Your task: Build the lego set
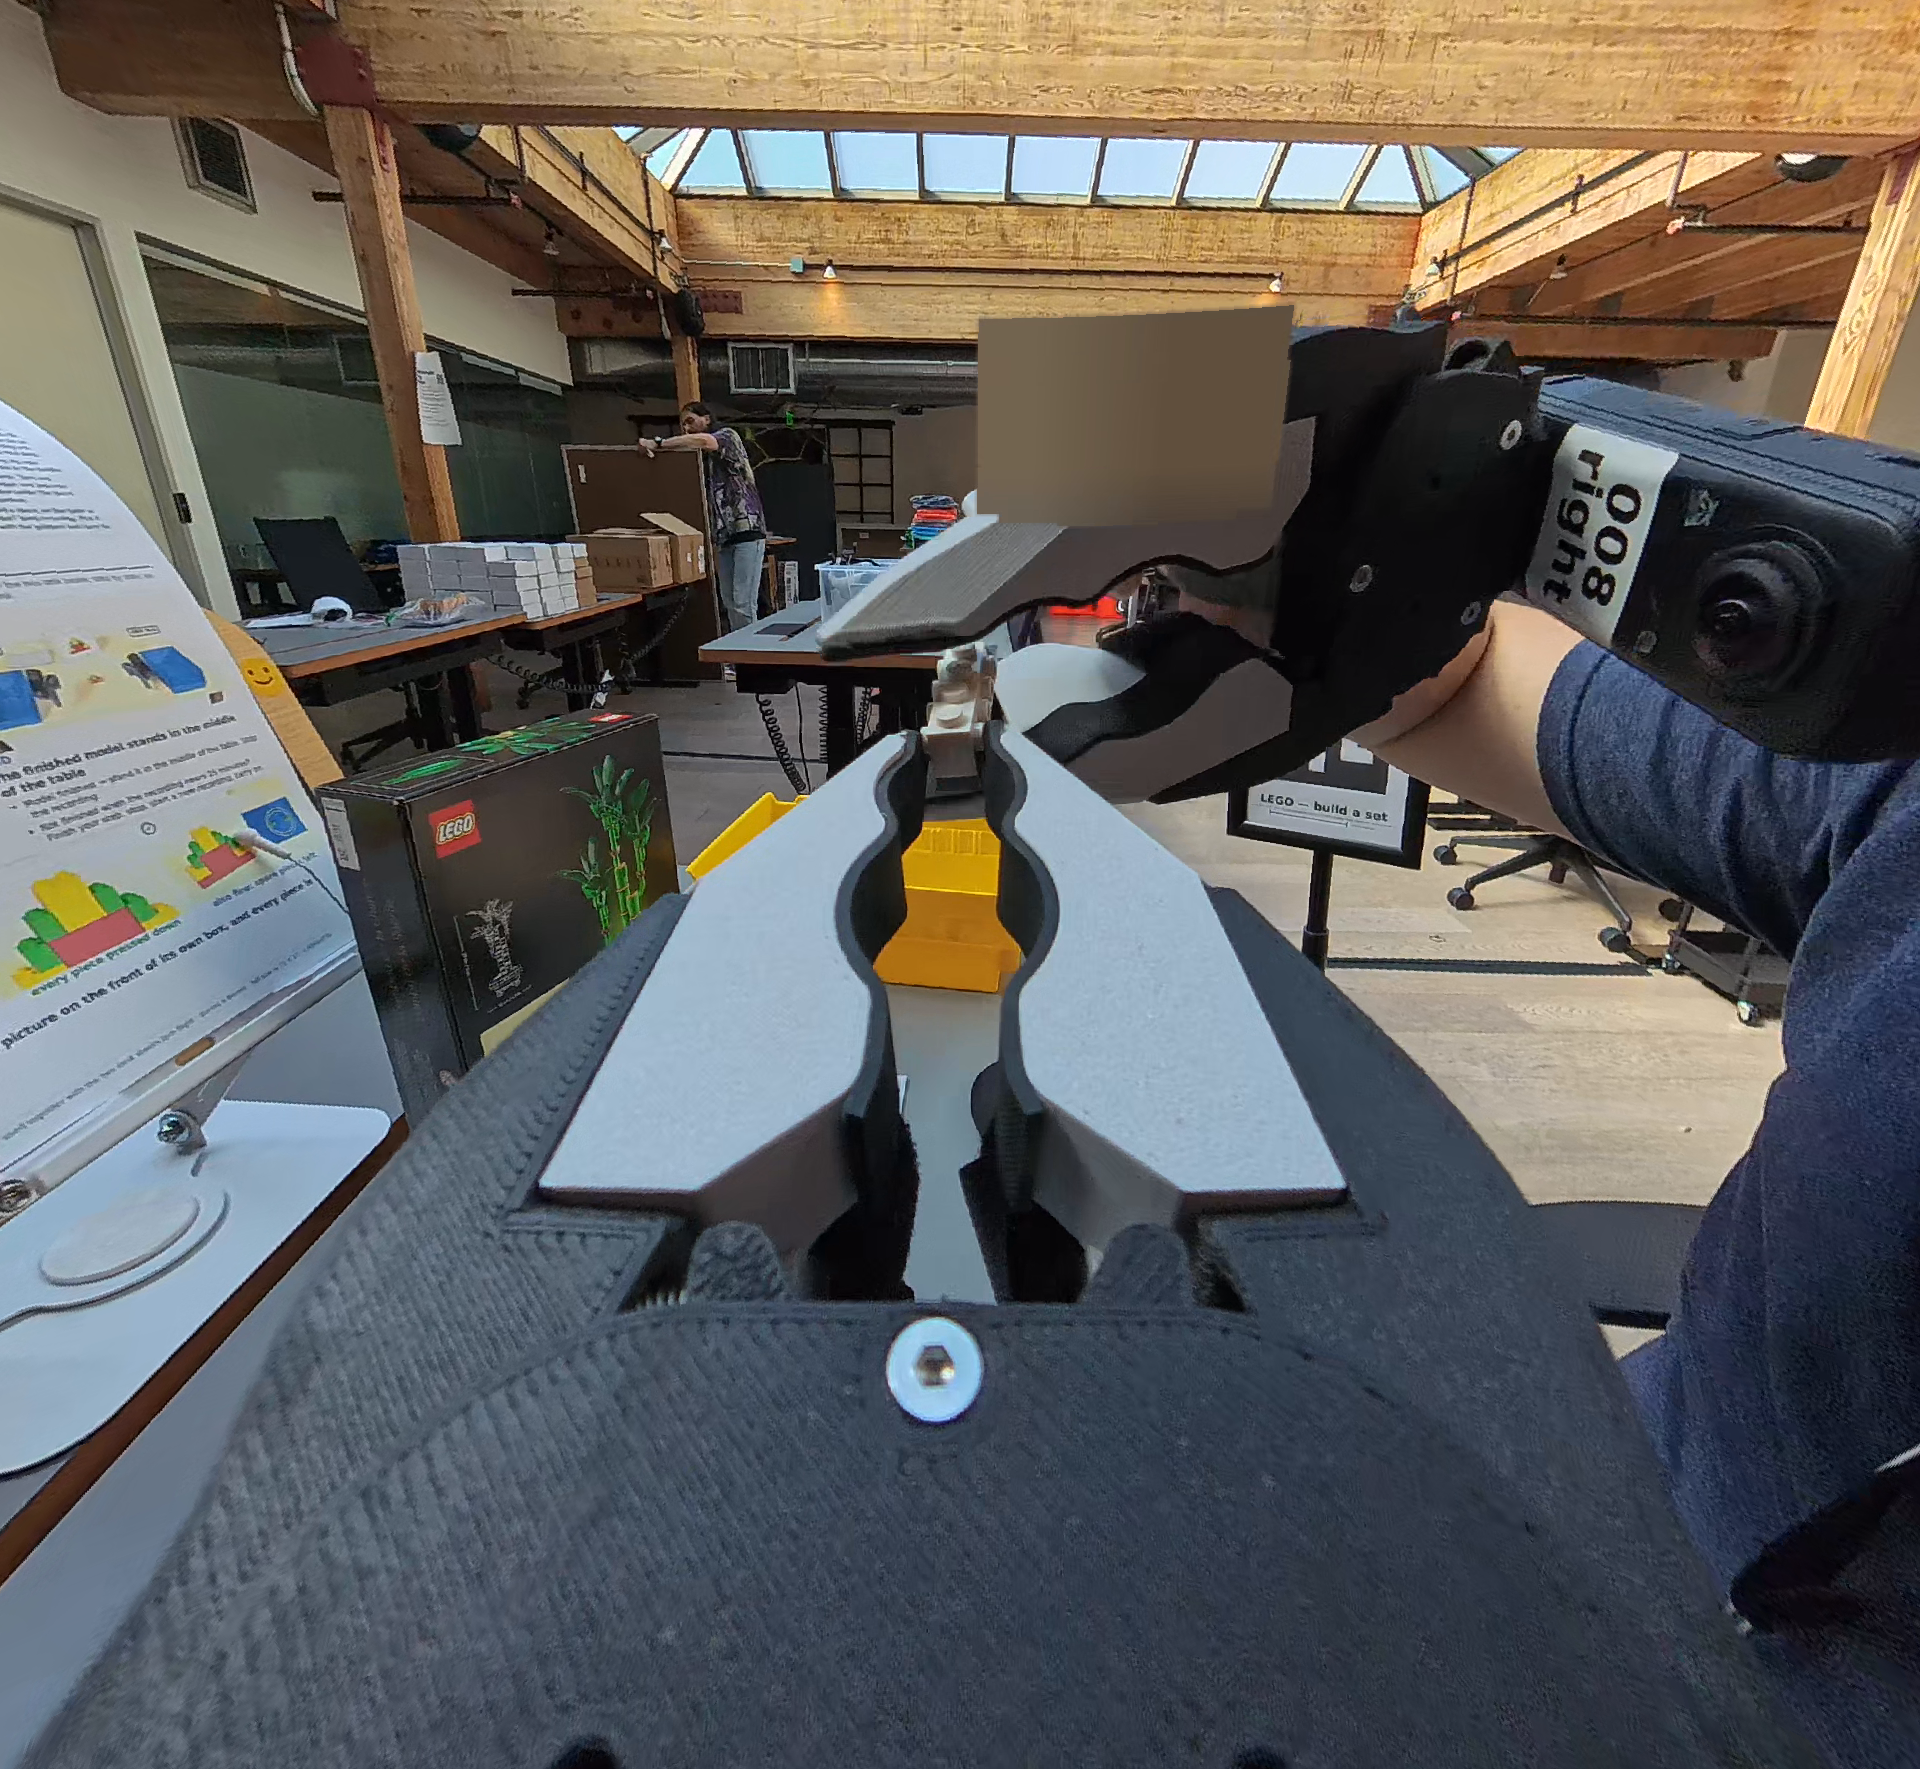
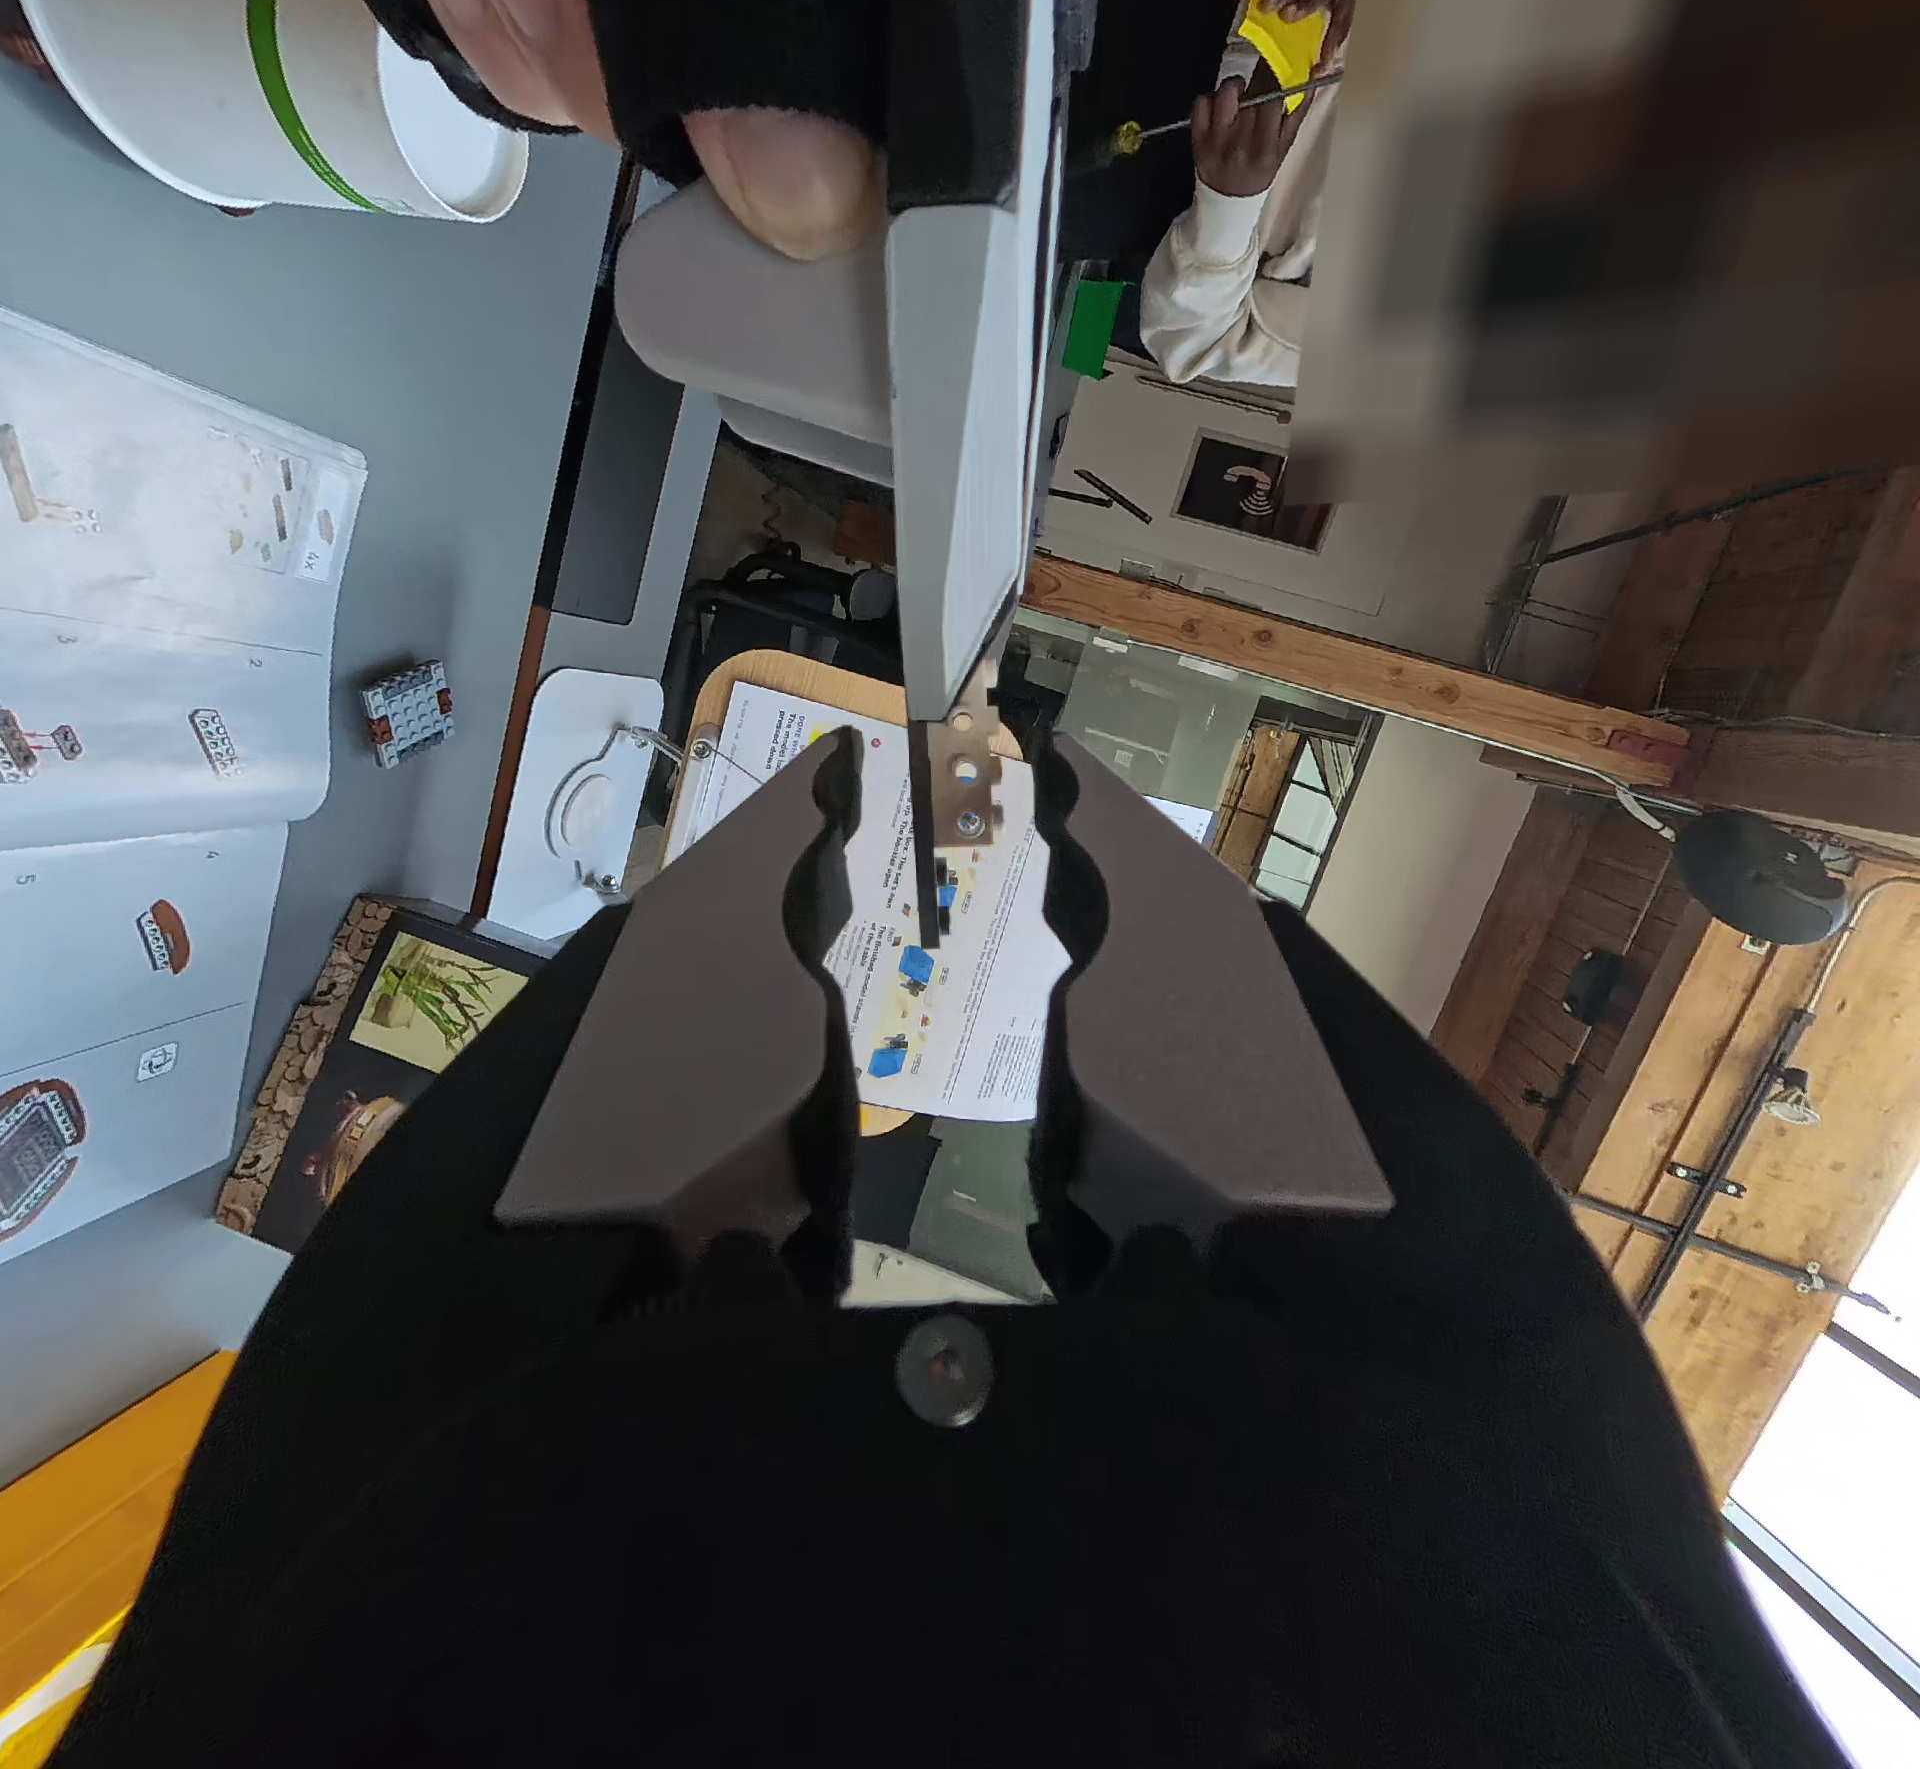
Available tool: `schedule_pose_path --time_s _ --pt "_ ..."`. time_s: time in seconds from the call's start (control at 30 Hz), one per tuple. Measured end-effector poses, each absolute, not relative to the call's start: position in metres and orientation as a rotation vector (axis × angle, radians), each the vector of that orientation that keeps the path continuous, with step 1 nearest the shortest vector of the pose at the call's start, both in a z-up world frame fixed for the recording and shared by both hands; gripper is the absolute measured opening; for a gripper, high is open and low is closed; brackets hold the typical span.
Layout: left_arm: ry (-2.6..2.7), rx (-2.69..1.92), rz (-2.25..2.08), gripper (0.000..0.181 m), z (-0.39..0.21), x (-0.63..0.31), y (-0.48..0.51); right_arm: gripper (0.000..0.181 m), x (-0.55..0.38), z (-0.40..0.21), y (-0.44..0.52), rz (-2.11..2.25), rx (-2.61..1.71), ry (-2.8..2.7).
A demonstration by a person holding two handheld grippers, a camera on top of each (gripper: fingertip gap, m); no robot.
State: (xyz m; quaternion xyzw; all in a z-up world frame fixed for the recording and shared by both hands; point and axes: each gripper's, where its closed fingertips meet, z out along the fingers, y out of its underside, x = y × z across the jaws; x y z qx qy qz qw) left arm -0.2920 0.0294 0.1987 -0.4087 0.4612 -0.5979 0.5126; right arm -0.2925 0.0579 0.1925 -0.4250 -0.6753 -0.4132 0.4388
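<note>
A small tan lego assembly is pinched between the grey fingertips of my left gripper, which holds it up in the air. My right gripper comes in from the right, turned sideways. Its two fingers stand open, one above and one below the top of the piece. In the right wrist view the tan piece shows holes on its underside and sits between the spread dark fingers of my right gripper, apart from both. The left gripper reaches in edge-on from the top. A grey and brown lego build lies on the table.
The open instruction booklet and a paper cup lie on the grey table. The black lego box, a yellow bin and a sign on a white stand stand behind. A person sits farther off. My left and right fingertips are right by each other.
</note>
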Motion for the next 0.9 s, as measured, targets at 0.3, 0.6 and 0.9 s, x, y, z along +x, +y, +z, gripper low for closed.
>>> schedule_pose_path --time_s 0.3,0.6,0.9 --pt "1.106 -1.011 -1.416 0.009 0.1957 -0.2911 0.0337 0.014 -0.2912 0.1930 0.0663 -1.166 -1.018 -1.635" --pt "1.125 -1.021 -1.396 0.009 0.1917 -0.2872 0.0350 0.012 -0.2877 0.1890 0.0672 -1.144 -1.026 -1.660" --pt "1.073 -1.033 -1.523 0.008 0.1963 -0.2938 0.0386 0.026 -0.2899 0.1932 0.0643 -0.960 -1.105 -1.605"
